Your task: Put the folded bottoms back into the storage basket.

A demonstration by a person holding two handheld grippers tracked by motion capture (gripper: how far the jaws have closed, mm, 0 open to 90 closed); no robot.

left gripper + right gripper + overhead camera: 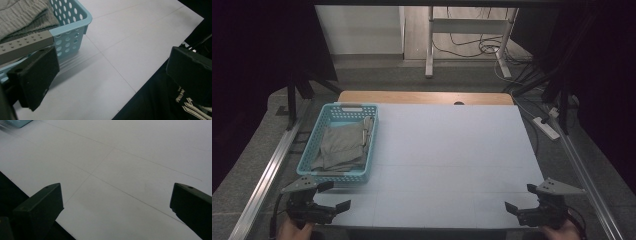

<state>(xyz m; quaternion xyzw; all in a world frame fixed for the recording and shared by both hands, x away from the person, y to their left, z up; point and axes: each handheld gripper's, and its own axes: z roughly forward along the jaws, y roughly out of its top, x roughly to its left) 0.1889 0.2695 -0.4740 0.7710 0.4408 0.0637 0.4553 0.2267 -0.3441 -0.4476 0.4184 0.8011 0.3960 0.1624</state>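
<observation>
High view has the folded grey cloth (343, 145) sitting inside the blue basket (312, 150) on the left side of the bench (452, 150), so I figure that's what I'm going after. My worry is the basket: it's light, and if I clip its near rim coming in, it'll probably slide or tip. I could also snag just one layer and unfold the pile. Left gripper (334, 196) hovers just before that rim, jaws wide apart, holding nothing. Right gripper (519, 197) is well away at the near right corner, also spread and empty.
</observation>
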